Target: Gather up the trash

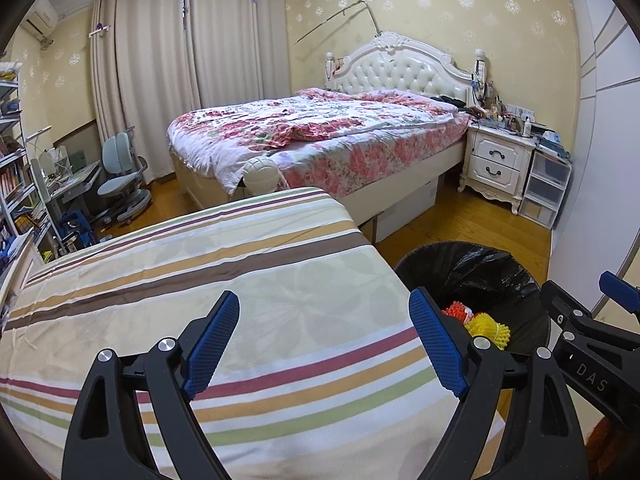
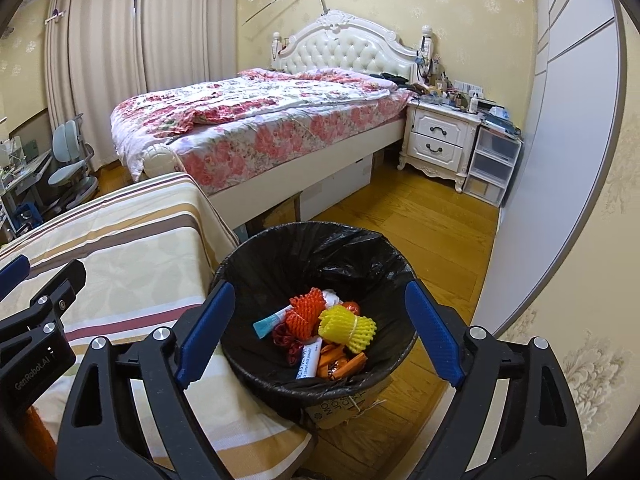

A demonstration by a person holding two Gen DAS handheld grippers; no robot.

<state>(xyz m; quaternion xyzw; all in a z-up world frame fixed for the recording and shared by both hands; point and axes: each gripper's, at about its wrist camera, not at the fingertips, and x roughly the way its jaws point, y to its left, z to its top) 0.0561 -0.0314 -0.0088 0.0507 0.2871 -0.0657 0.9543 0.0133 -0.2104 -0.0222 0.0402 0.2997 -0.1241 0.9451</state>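
- The right claw (image 2: 320, 332) hangs over the trash bin (image 2: 248, 256), its two blue fingers (image 2: 206, 334) spread wide with nothing between them. I think it is up there because that is the spot to let trash fall in.
- The left claw (image 1: 324, 344) is wide open too and holds nothing. It sits over the striped table (image 1: 200, 280), maybe looking for more trash to pick up.
- The striped cloth under the left claw shows no trash that I can see, so I think the job is close to done.
- The bin stands on the wood floor (image 2: 420, 232), just beside the edge of the table. I think it is kept close so trash has only a short way to go.
- A black bag (image 2: 352, 256) lines the bin and folds over its rim, so the trash stays in the bag.
- The trash lies at the bottom of the bag: a yellow foam net (image 2: 348, 328), an orange foam net (image 2: 306, 312), a small blue tube (image 2: 270, 324), a white tube (image 2: 308, 360) and some orange wrappers (image 2: 344, 364), all piled together.
- A cardboard box (image 2: 340, 408) peeks out under the bin, touching it.
- Farther off is the big bed with a flowery blanket (image 2: 248, 120), and a white night stand (image 2: 440, 140) beside it.
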